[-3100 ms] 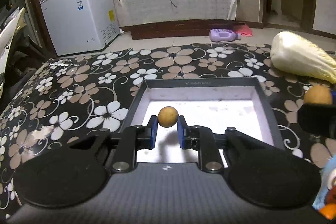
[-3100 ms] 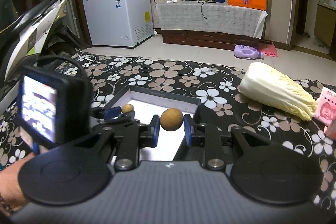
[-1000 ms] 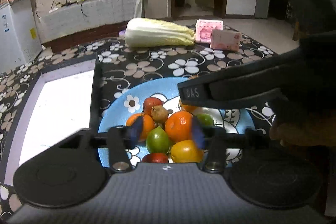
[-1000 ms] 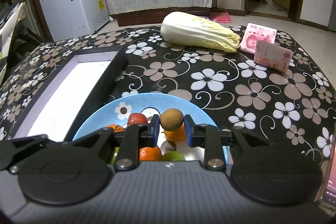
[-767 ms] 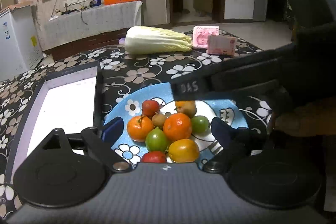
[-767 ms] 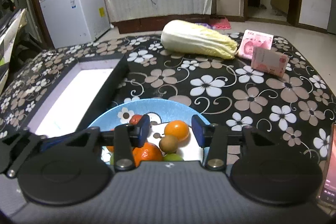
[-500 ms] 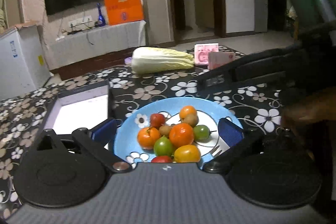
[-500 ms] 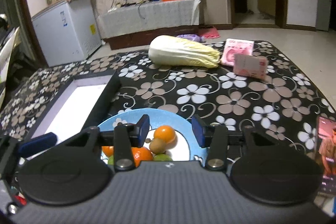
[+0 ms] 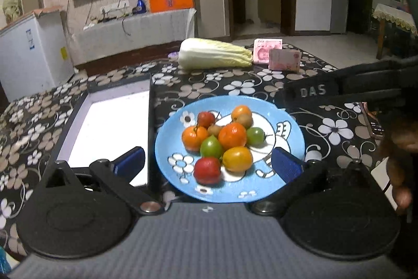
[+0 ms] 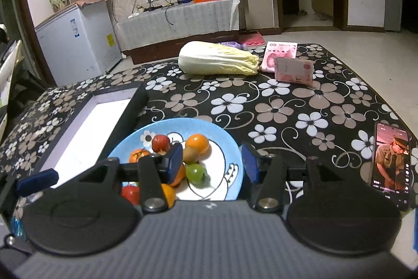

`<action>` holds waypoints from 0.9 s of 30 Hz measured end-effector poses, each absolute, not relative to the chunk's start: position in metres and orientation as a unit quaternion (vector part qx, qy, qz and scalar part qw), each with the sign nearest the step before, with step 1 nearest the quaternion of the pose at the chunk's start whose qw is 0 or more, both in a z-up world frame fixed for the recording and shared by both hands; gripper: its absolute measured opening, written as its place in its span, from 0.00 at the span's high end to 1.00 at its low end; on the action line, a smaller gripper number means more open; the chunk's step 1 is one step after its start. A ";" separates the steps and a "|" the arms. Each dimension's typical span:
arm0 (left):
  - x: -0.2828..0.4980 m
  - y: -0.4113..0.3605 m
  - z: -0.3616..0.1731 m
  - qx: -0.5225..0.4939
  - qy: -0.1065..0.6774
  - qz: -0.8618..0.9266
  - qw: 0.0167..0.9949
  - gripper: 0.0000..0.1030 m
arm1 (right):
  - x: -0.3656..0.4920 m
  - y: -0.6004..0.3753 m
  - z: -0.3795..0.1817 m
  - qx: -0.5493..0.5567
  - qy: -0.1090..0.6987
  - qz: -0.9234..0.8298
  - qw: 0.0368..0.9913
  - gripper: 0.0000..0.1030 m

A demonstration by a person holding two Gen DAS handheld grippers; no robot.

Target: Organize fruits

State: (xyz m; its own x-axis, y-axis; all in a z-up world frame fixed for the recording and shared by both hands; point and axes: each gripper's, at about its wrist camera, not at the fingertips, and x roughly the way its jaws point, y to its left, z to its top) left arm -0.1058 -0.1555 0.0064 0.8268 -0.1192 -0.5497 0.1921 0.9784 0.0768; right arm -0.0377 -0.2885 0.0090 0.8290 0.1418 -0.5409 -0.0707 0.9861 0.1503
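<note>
Fruit (image 9: 219,140) sits heaped on our blue plate (image 9: 284,122); our left gripper (image 9: 207,164) gapes wide, right gripper (image 10: 212,161) opening, both holding nothing.

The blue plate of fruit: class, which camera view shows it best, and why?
The left wrist view: the blue plate lies whole between the wide-open left tongs, every fruit visible. In the right wrist view, the opening, empty right tongs cover the plate's near edge and several fruits.
</note>
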 end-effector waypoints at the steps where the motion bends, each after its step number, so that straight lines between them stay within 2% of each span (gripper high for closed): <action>1: -0.106 -0.155 0.005 0.063 0.287 -0.081 0.953 0.00 | -0.039 -0.289 0.008 0.062 0.289 0.056 0.954 0.49; 27: -0.118 -0.155 -0.003 0.062 0.305 -0.080 0.947 0.00 | -0.055 -0.285 -0.003 0.050 0.329 0.057 0.941 0.49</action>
State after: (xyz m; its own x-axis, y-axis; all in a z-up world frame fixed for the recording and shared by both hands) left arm -0.1180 -0.1552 -0.0030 0.8006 -0.1139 -0.5883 0.1902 0.9793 0.0692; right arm -0.0548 -0.2852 -0.0034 0.7771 0.1408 -0.6135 -0.0746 0.9884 0.1323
